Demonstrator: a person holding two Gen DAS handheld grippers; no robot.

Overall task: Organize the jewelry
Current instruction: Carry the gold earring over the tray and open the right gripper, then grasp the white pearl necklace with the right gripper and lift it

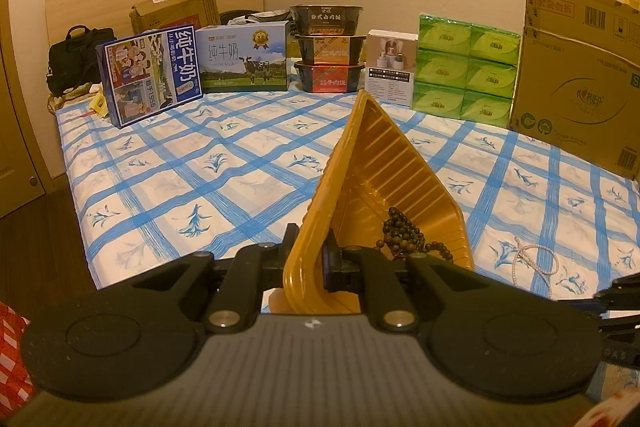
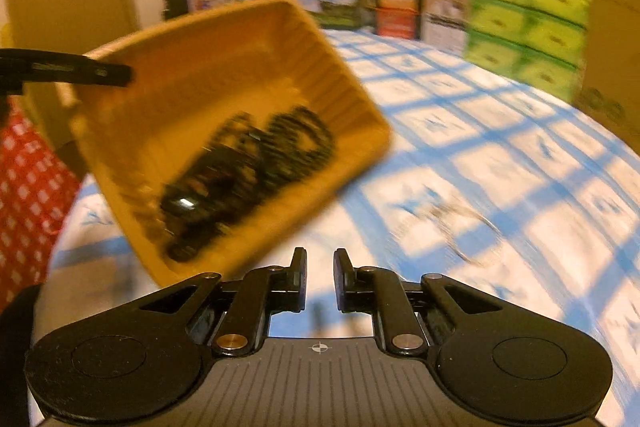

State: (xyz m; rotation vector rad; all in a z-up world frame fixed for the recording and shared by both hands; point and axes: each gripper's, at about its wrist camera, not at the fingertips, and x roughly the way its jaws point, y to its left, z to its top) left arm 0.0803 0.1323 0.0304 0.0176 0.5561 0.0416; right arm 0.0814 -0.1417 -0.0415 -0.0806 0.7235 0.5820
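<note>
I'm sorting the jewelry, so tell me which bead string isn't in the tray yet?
The white pearl string. It lies loose on the blue checked bedsheet, right of the yellow tray, while the dark wooden beads sit inside the tray.

One tray (image 1: 384, 163), three stacked bowls (image 1: 328, 49), two milk boxes (image 1: 244, 57)

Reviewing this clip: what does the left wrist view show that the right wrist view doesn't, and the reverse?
Left wrist only: the left gripper clamped on the yellow tray rim, and a sharp pearl necklace on the checked sheet.

Right wrist only: the right gripper, empty with a narrow gap, and the tray's full interior.

Both: the tilted tray, the dark bead bracelets inside, the boxes behind.
</note>
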